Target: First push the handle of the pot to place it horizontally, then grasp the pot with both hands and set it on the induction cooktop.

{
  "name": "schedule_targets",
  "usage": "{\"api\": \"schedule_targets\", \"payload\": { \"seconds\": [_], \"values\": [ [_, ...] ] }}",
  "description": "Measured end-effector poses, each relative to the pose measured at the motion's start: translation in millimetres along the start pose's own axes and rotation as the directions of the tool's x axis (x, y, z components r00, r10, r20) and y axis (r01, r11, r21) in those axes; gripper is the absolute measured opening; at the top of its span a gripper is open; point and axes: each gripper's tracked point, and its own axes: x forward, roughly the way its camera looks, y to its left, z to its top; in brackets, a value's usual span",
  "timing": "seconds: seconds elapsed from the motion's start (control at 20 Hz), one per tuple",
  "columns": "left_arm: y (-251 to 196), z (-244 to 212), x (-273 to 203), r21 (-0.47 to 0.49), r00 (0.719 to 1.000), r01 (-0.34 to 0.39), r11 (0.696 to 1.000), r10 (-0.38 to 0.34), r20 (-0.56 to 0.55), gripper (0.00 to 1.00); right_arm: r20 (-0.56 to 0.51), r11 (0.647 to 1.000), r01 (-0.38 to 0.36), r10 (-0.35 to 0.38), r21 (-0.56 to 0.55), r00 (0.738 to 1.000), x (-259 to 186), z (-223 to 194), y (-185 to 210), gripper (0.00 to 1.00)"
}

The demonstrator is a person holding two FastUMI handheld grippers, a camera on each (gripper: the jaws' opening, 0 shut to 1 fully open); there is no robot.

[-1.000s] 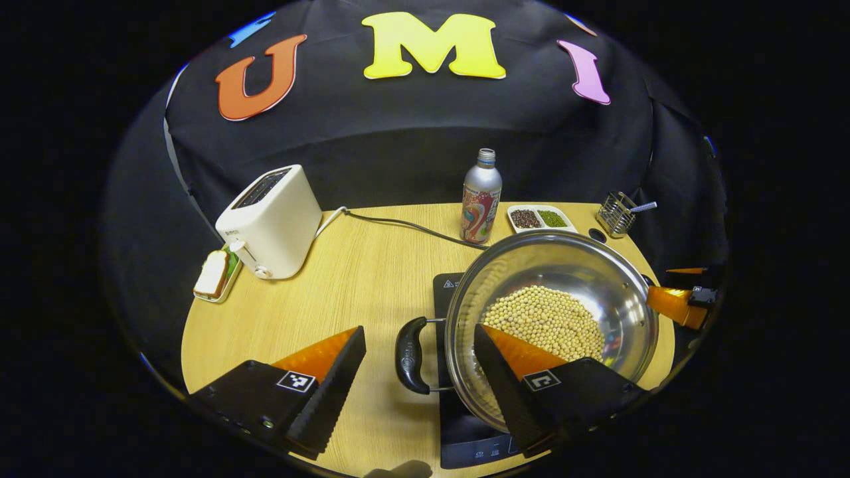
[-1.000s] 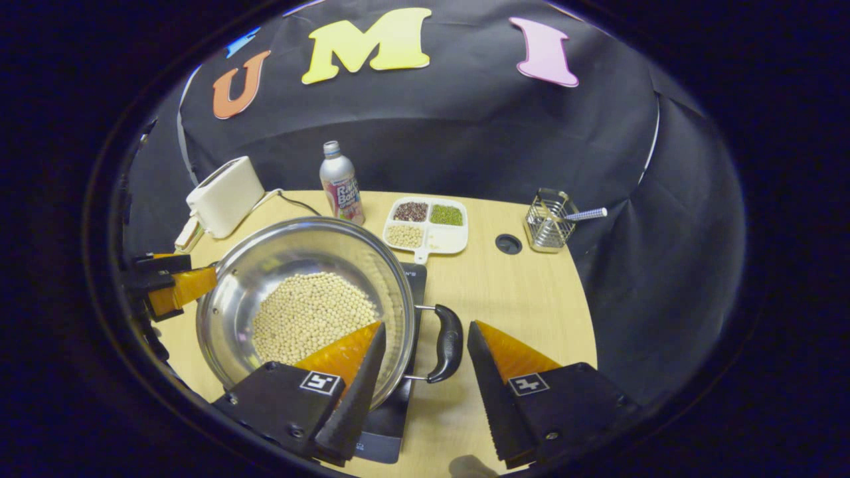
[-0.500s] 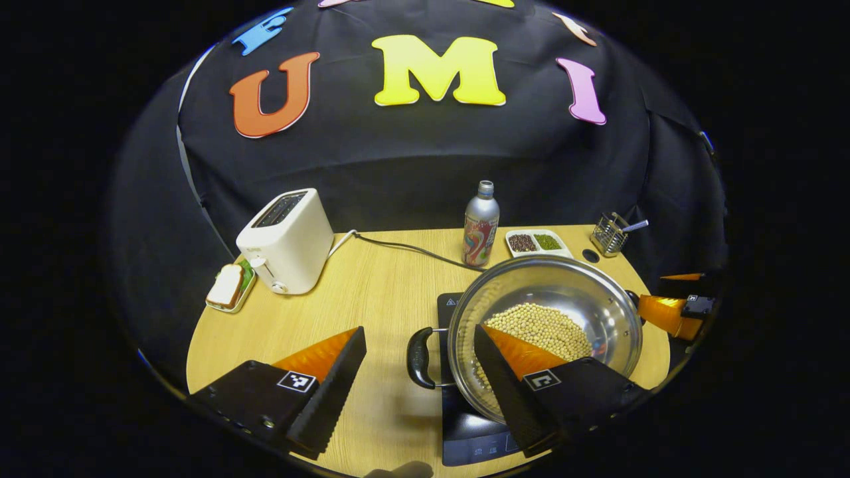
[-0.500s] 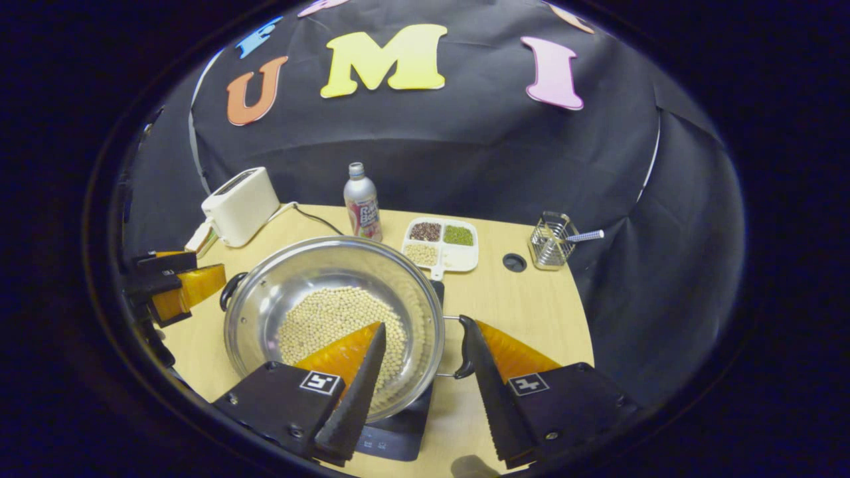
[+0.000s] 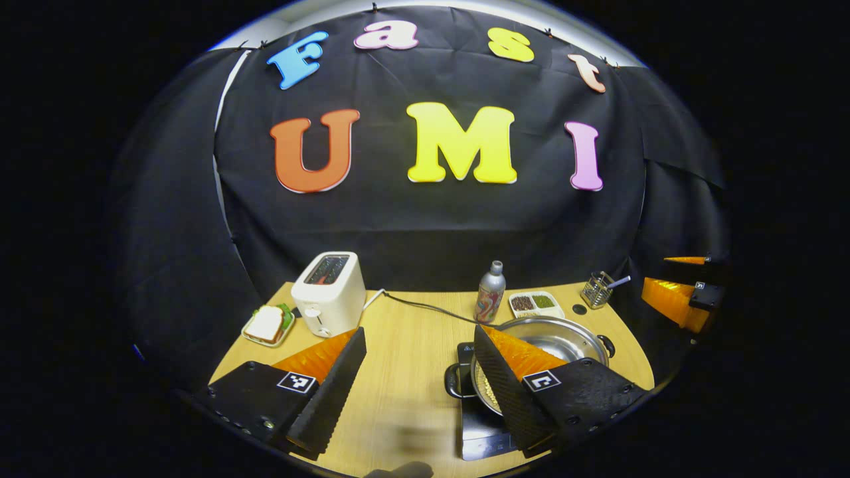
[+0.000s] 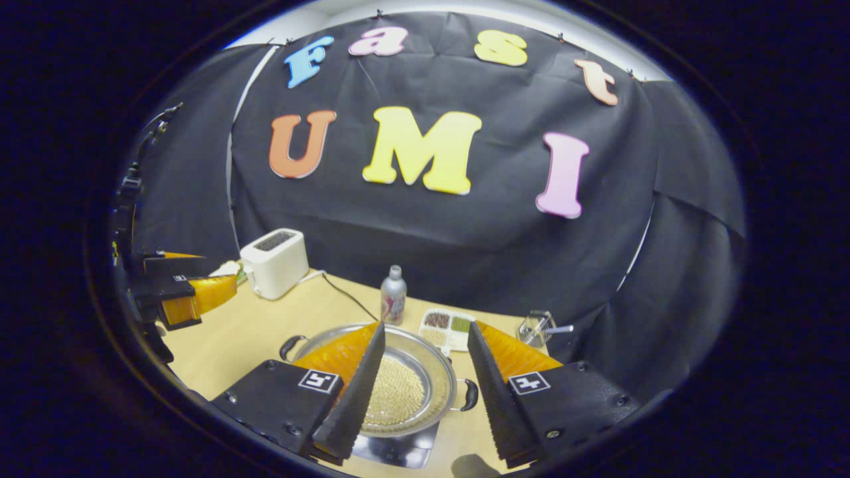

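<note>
In the left gripper view, the pot (image 5: 554,338) sits at lower right of the frame on the induction cooktop (image 5: 481,435), its black handle (image 5: 453,380) pointing left. The left gripper (image 5: 420,378) hangs above the table (image 5: 405,358), fingers spread wide and holding nothing. At the right edge, the right gripper (image 5: 677,292) is well clear of the pot.

In the right gripper view, the pot sits at lower centre on the cooktop, soybeans (image 6: 398,398) inside, a handle out to each side. The right gripper's fingers are wide apart and empty. Judging by this, the placement looks done; nothing seems left.
</note>
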Motion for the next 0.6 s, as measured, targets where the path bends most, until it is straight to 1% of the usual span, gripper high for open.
{"api": "schedule_targets", "payload": {
  "seconds": [0.1, 0.15, 0.3, 0.4, 0.5, 0.6],
  "values": [
    [17, 27, -25, -0.007, 0.998, -0.003, 1.000, 0.004, 0.062, 0.97, 0.080, 1.000, -0.009, 0.007, 0.021, 0.997, -24, 35, 13, 0.92],
    [24, 41, -39, -0.010, 0.996, -0.006, 1.000, 0.006, 0.086, 0.97, 0.115, 1.000, -0.009, 0.006, 0.025, 0.993, -36, 50, 16, 1.00],
    [46, 82, -71, -0.003, 0.983, -0.013, 1.000, 0.013, 0.185, 0.97, 0.207, 0.996, -0.040, 0.024, 0.075, 0.978, -71, 90, 30, 1.00],
    [56, 102, -90, -0.014, 0.972, -0.012, 1.000, 0.015, 0.235, 0.97, 0.261, 0.995, -0.044, 0.018, 0.092, 0.965, -100, 110, 29, 1.00],
    [67, 117, -109, -0.025, 0.961, -0.014, 1.000, 0.021, 0.275, 0.97, 0.307, 0.993, -0.041, 0.005, 0.111, 0.952, -125, 123, 25, 1.00],
    [76, 124, -125, -0.025, 0.954, -0.024, 0.999, 0.030, 0.298, 0.96, 0.337, 0.987, -0.058, 0.003, 0.152, 0.941, -143, 130, 24, 1.00]
  ]
}}
